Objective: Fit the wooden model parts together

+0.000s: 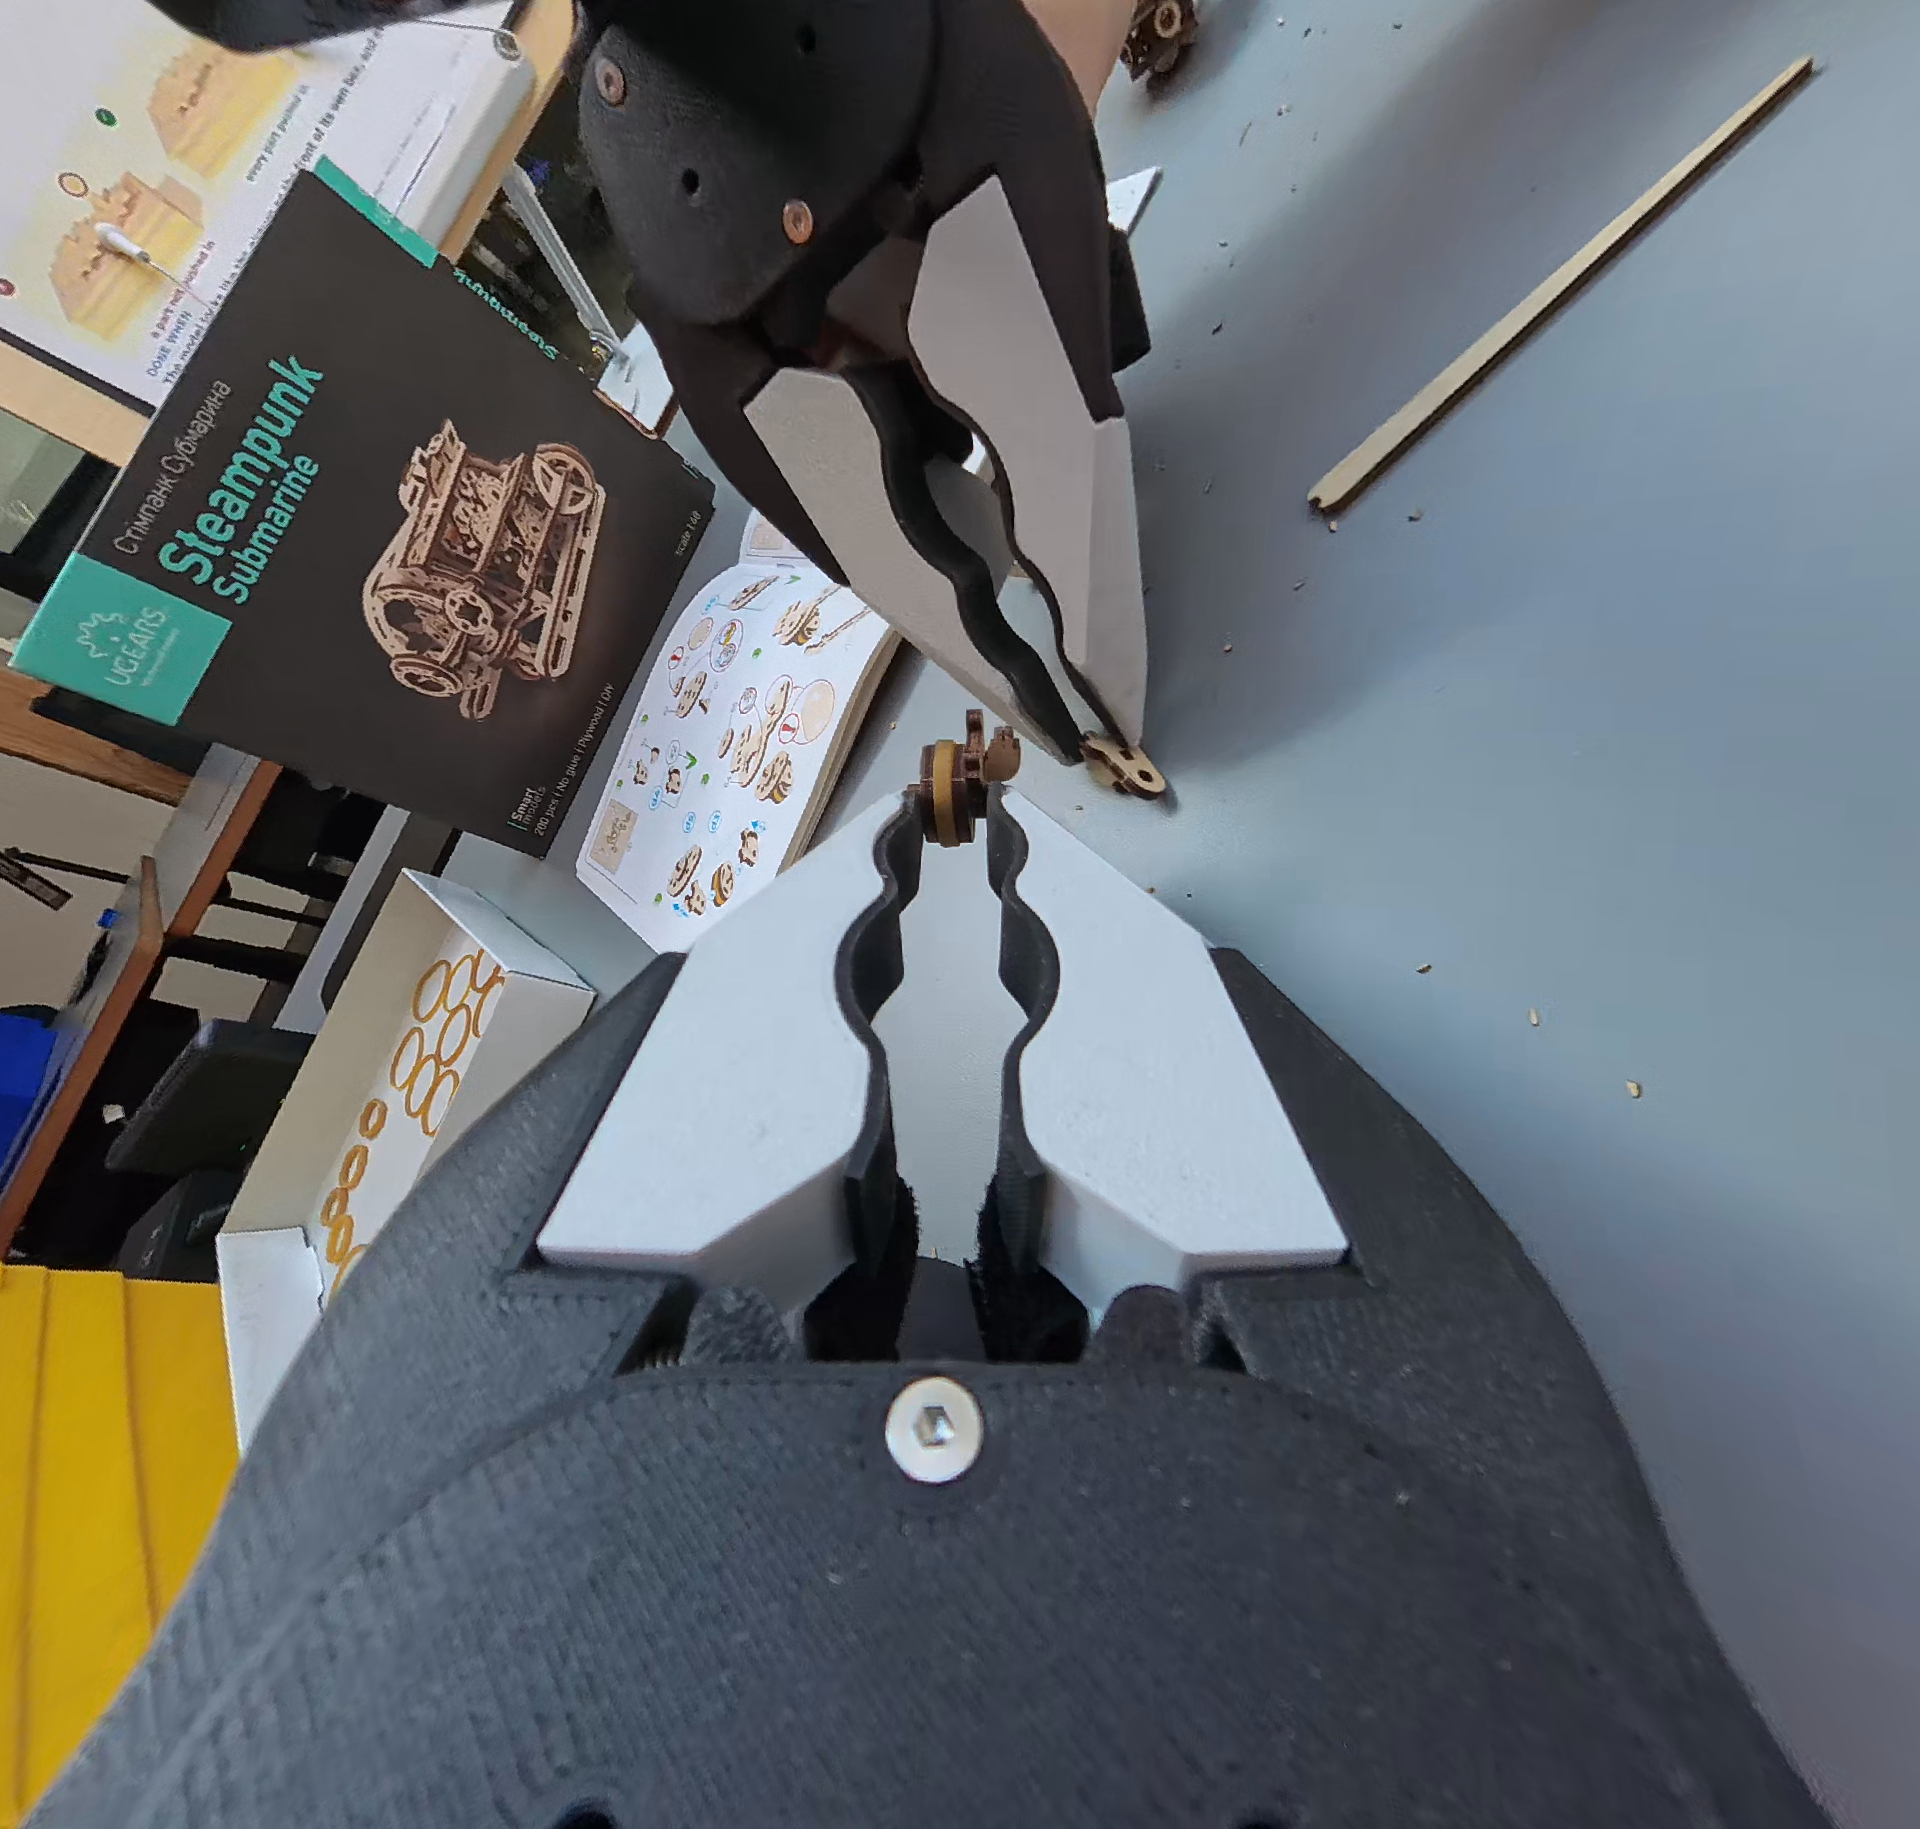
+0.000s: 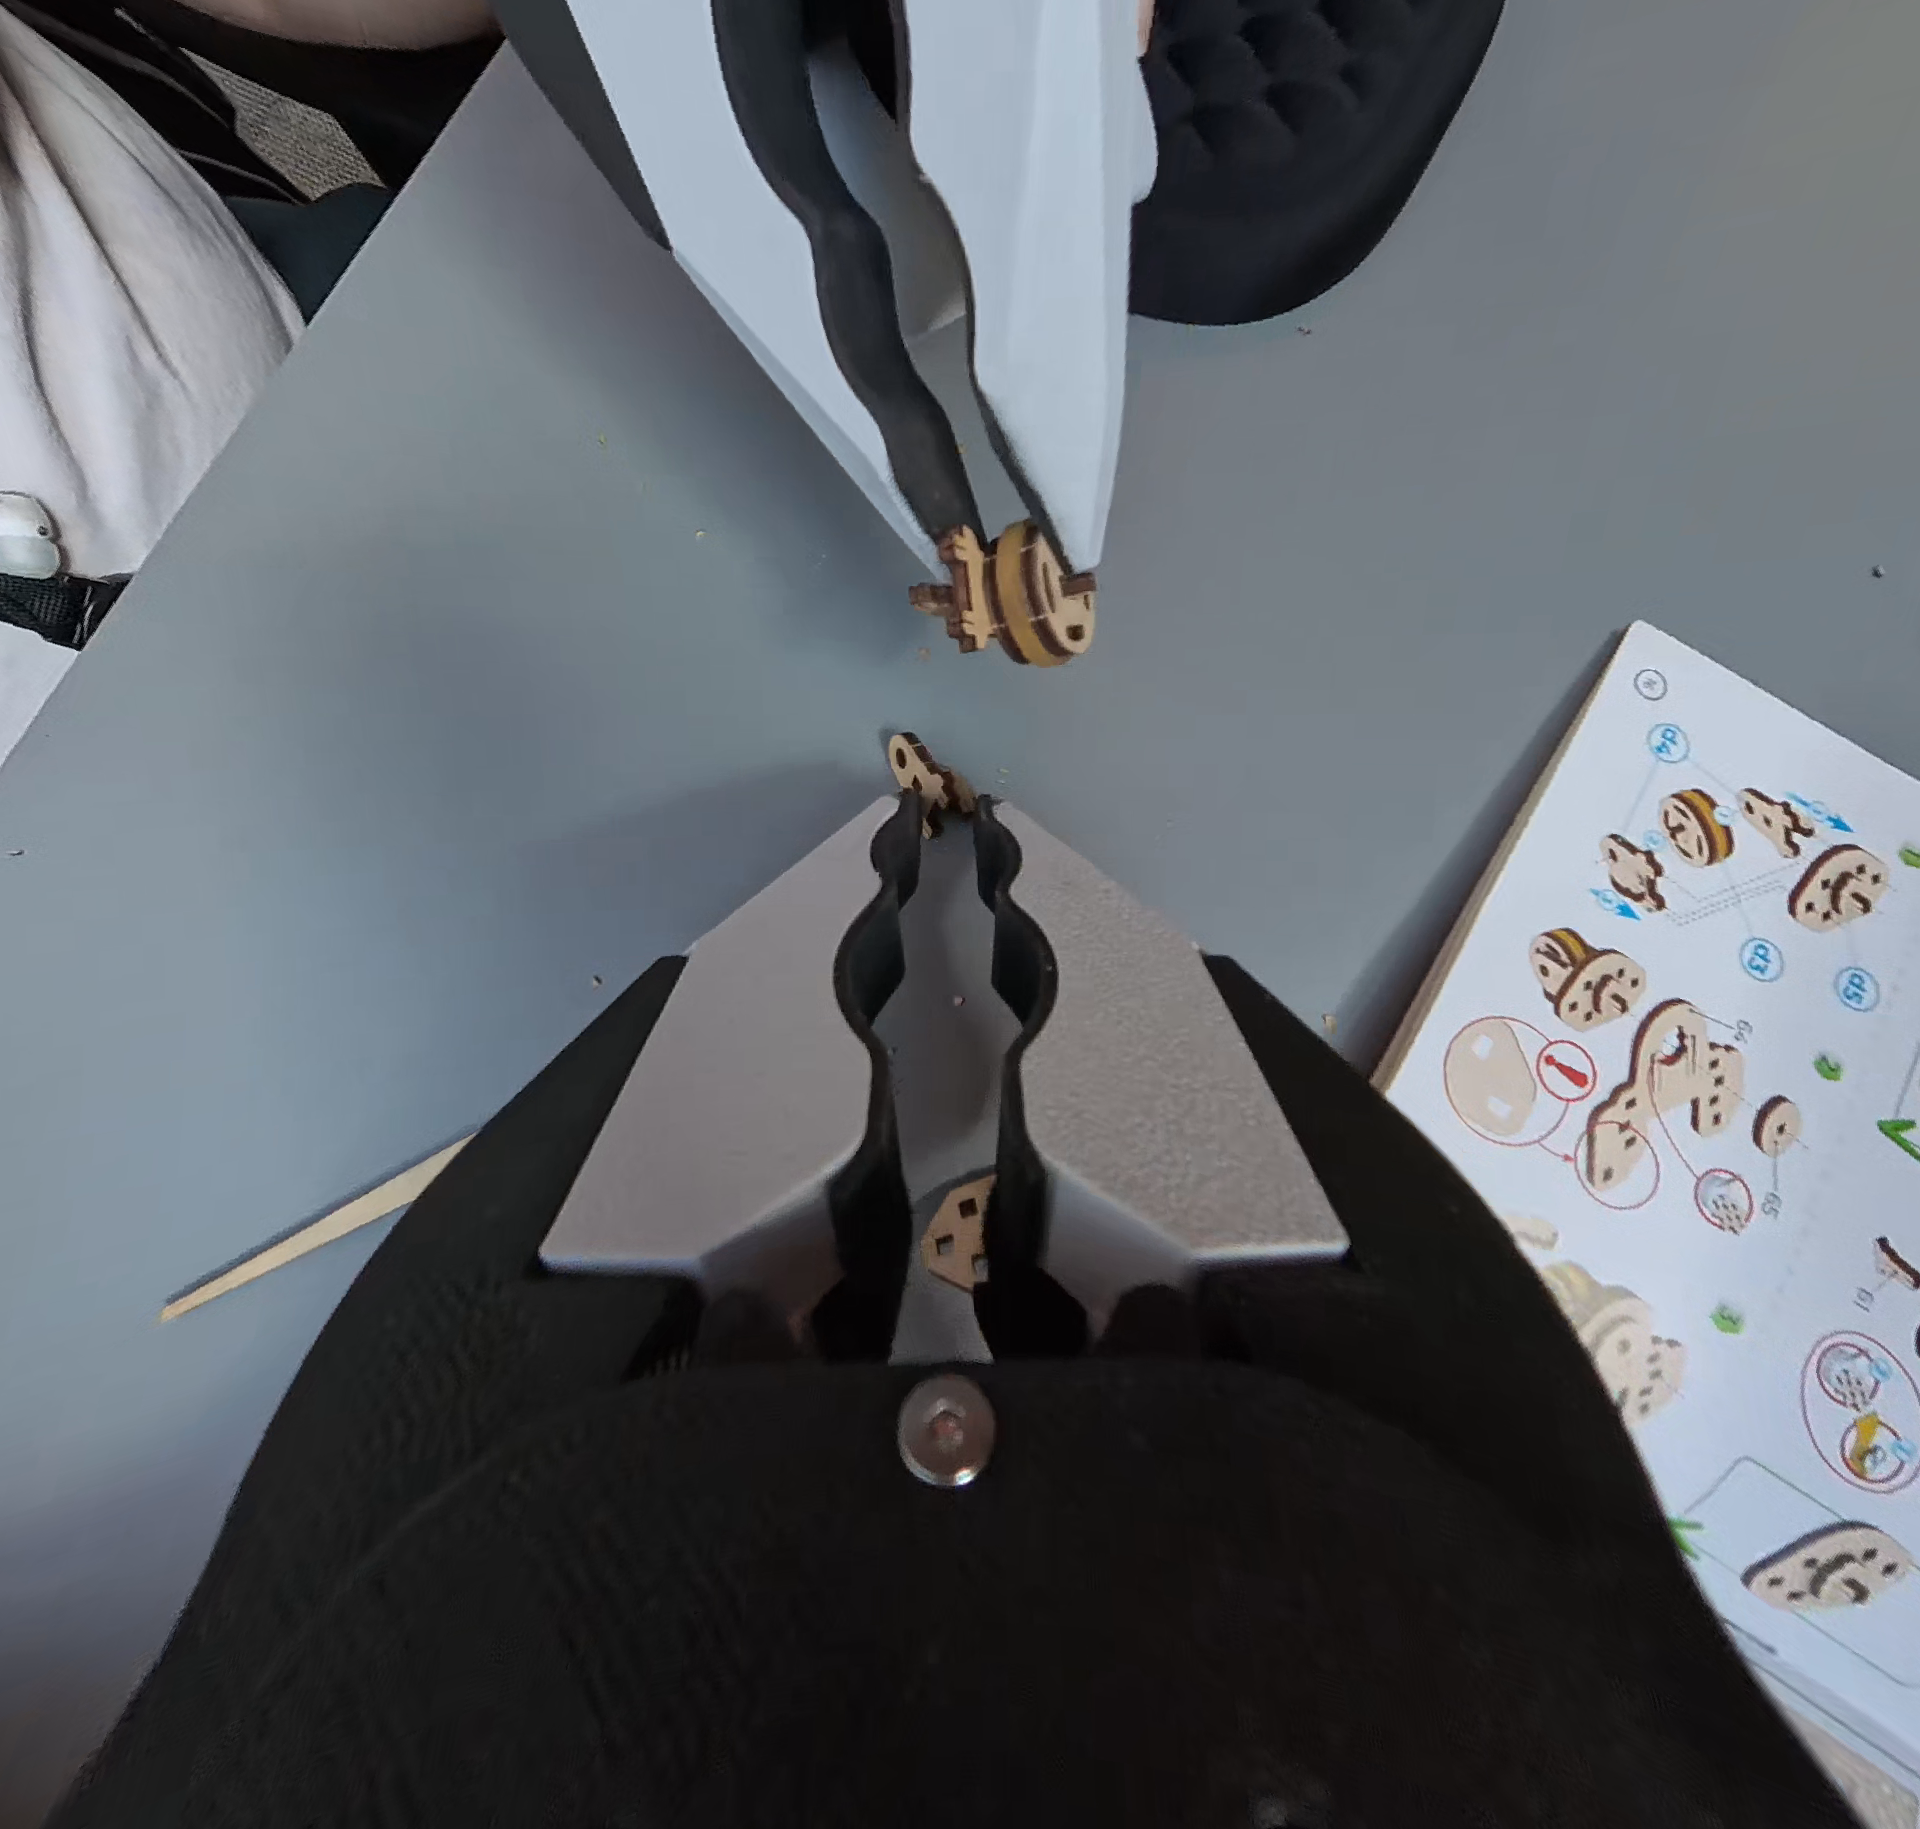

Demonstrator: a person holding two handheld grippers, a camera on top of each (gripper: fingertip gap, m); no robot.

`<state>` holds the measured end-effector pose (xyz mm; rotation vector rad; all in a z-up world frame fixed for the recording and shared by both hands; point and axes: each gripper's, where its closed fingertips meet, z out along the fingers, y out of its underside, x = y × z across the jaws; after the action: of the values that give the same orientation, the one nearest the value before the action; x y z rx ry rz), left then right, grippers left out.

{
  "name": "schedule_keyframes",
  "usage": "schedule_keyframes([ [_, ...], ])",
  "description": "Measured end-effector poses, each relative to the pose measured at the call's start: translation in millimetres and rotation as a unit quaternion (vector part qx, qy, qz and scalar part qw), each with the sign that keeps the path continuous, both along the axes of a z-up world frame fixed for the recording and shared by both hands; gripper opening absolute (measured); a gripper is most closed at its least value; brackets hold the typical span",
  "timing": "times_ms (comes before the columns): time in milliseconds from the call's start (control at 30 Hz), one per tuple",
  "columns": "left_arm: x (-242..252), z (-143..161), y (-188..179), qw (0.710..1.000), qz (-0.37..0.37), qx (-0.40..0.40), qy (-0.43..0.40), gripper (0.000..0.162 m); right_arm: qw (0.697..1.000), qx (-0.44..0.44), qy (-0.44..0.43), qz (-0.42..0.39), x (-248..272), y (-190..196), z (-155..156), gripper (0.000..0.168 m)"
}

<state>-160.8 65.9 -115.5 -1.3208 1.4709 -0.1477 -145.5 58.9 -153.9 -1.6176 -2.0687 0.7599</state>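
My left gripper (image 1: 951,808) is shut on a small wooden disc assembly (image 1: 951,782) with a toothed part on one side, held above the grey table (image 1: 1558,844). My right gripper (image 2: 940,808) is shut on a small flat wooden part with a hole (image 2: 923,769). The two parts face each other a short gap apart. In the left wrist view the right gripper (image 1: 1096,740) comes down from the top with the flat part (image 1: 1127,766) close to the table. In the right wrist view the left gripper (image 2: 1013,543) holds the disc assembly (image 2: 1023,600). Another flat wooden piece (image 2: 961,1234) lies under my right gripper.
A dark kit box (image 1: 364,532) and an open instruction booklet (image 1: 727,740) stand at the left; the booklet (image 2: 1714,1052) also shows at the right. A long wooden strip (image 1: 1558,283), a white box (image 1: 405,1052), a partly built model (image 1: 1169,13) and a black pad (image 2: 1320,117) are nearby. It is some 8 cm from my right tips to the flat wooden piece (image 2: 961,1234).
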Motion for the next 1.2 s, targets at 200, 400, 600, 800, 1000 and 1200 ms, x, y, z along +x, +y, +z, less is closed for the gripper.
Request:
schedule_keyframes([
  [200,7,-29,-7,0.993,-0.021,0.050,0.105,0.010,0.983,0.138,0.027,-0.116,22,31,9,0.009],
  [400,8,-37,-6,0.986,-0.022,0.090,0.138,0.010,0.960,0.222,0.059,-0.163,7,32,27,0.009],
  [600,11,-37,-6,0.982,-0.030,0.122,0.143,0.010,0.950,0.243,0.063,-0.183,1,24,23,0.009],
  [800,10,-34,-2,0.986,-0.012,0.109,0.128,0.019,0.944,0.272,0.035,-0.184,4,27,14,0.009],
  [1000,9,-36,-1,0.984,-0.011,0.112,0.134,0.014,0.940,0.283,0.052,-0.181,2,25,21,0.009],
  [1200,10,-35,-1,0.985,-0.009,0.114,0.132,0.016,0.916,0.346,0.061,-0.193,5,23,27,0.009],
])
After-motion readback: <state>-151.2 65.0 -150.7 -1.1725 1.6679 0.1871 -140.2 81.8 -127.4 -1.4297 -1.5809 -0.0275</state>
